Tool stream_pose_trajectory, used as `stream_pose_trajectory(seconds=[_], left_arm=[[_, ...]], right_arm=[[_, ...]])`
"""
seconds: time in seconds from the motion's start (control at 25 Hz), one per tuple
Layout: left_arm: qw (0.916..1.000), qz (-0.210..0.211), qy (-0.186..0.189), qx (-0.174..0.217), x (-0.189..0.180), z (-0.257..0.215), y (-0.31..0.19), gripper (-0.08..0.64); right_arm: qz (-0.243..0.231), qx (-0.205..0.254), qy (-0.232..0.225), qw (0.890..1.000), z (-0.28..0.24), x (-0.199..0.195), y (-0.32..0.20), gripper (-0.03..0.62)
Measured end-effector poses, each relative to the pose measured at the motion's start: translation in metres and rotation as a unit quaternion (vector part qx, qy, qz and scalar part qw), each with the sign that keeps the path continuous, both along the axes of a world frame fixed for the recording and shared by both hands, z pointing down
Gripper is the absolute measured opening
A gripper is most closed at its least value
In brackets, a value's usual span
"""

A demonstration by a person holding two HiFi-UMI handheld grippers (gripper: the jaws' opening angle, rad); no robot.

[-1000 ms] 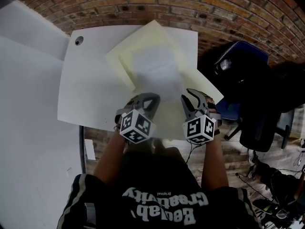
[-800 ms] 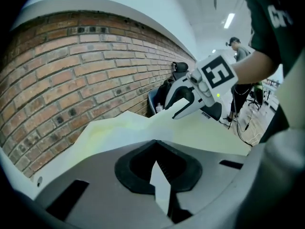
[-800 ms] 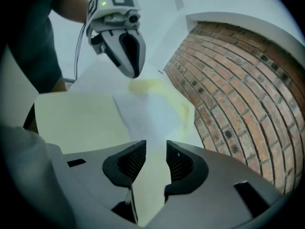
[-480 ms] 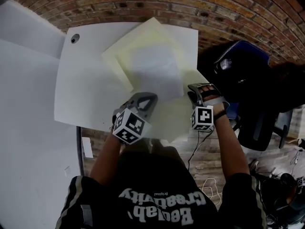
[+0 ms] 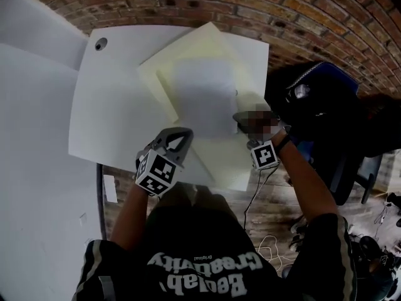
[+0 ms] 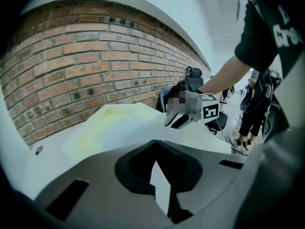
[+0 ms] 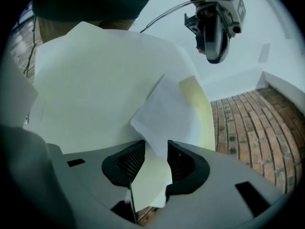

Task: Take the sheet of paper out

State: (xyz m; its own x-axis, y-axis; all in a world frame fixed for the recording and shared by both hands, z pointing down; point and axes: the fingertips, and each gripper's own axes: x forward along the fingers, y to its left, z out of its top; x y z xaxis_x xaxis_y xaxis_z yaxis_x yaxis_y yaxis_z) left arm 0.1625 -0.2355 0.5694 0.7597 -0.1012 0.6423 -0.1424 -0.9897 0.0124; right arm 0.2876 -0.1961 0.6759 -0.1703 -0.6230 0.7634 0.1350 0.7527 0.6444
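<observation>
A white sheet of paper [image 5: 203, 93] lies on a pale yellow folder [image 5: 188, 49] on the white table [image 5: 113, 105]. My right gripper [image 5: 245, 115] is at the sheet's right edge. Its jaws are opening wide. In the right gripper view a corner of the sheet [image 7: 164, 111] reaches between the fingers [image 7: 129, 162] of that right gripper [image 7: 153, 151], and neither pad presses on it. My left gripper [image 5: 180, 135] rests shut at the folder's near left edge. From the left gripper view I cannot tell whether this left gripper [image 6: 155, 150] pinches the folder [image 6: 119, 123].
The table's near edge [image 5: 125, 163] runs just in front of the person's body. A round cable hole [image 5: 100, 44] sits at the far left of the table. A dark chair with a blue back [image 5: 316, 99] stands close to the right, over a brick floor [image 5: 301, 17].
The right gripper has rolled and moved away from the body to the white sheet's right edge. The left gripper has shifted a little left and nearer the table's edge.
</observation>
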Motion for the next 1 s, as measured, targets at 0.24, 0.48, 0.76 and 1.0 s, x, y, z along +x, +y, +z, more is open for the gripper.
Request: stream_pose_trajectory(seconds=[0.24,0.48,0.76,1.0], left_arm=[[0.9997,-0.022,-0.004,-0.007,-0.019,0.009,-0.009,0.000],[0.9996,-0.025,-0.002,-0.011,-0.025,0.012,-0.010,0.000],[0.9997,-0.025,0.005,0.003,-0.027,0.001,-0.011,0.000],[0.9990,-0.024,0.025,0.027,-0.023,-0.023,-0.003,0.000]], right_arm=[[-0.034,0.079,-0.022,0.996,-0.004,-0.038,-0.016,0.052],[-0.024,0.105,-0.033,0.994,-0.010,-0.053,-0.030,0.000],[0.029,0.123,-0.068,0.990,-0.048,-0.038,-0.024,-0.006],[0.094,0.144,-0.126,0.977,-0.098,-0.034,-0.005,-0.006]])
